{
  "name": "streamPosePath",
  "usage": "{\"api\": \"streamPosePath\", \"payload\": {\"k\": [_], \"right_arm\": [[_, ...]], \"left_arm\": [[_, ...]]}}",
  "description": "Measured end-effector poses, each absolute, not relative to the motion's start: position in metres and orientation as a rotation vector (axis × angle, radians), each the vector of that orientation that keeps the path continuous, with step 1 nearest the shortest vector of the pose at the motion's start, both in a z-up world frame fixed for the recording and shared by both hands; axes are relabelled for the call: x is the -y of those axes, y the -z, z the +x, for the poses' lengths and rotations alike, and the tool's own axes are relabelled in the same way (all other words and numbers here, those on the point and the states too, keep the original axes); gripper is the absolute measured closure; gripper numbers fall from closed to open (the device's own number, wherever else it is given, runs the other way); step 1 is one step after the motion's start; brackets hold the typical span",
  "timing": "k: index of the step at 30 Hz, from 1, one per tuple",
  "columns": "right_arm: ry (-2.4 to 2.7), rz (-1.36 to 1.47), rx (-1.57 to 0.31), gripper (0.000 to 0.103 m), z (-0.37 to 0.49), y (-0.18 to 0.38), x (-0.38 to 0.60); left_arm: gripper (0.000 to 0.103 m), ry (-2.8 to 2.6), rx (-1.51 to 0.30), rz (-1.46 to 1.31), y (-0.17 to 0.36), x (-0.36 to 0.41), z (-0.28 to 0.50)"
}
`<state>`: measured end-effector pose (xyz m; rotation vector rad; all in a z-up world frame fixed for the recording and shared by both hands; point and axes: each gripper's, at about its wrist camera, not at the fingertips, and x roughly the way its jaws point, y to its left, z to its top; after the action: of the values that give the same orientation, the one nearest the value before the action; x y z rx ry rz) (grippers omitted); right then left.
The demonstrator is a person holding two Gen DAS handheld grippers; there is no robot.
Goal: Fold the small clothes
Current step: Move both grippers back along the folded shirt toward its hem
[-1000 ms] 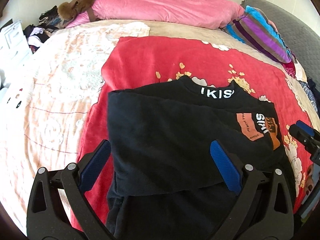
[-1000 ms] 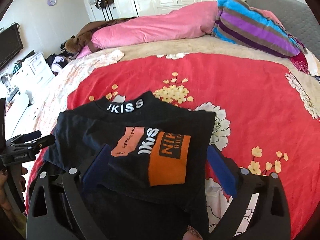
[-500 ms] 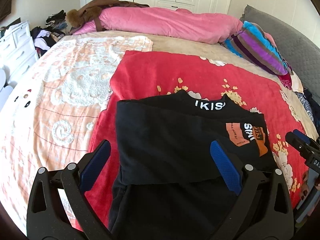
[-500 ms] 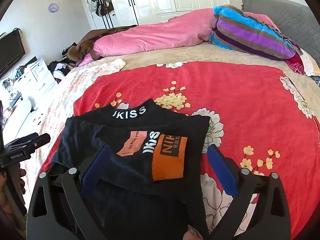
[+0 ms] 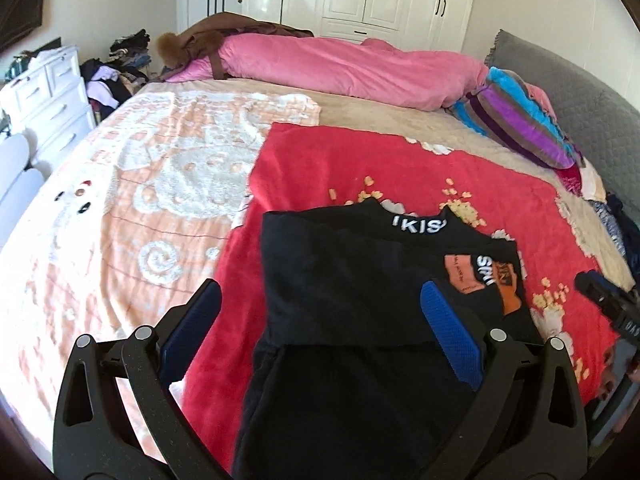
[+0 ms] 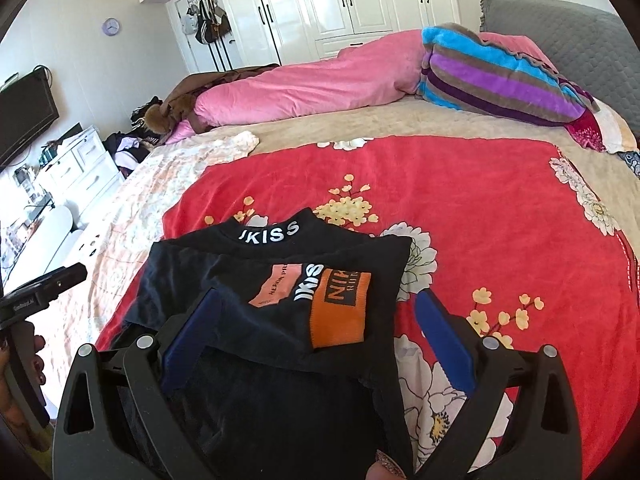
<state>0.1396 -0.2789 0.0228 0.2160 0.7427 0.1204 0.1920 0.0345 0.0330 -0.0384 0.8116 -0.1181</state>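
Evidently soft and limp, the black shirt suited a hem-corner grasp, while the left gripper and right gripper held fingers spread, empty.

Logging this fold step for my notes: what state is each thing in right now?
Black top: partly folded, flat on the red blanket.
Left gripper: open, holding nothing.
Right gripper: open, holding nothing.
Wardrobe doors: closed.
Pink quilt: bunched up.
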Motion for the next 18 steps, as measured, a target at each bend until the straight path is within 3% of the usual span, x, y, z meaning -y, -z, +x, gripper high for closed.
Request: {"api": "streamPosePath", "payload": {"k": [18], "right_arm": [[-0.159, 0.171, -0.751, 0.006, 0.091, -0.042, 0.271]], "left_arm": [[0.009, 0.090, -0.833, 0.043, -0.034, -0.039, 0.143]]}}
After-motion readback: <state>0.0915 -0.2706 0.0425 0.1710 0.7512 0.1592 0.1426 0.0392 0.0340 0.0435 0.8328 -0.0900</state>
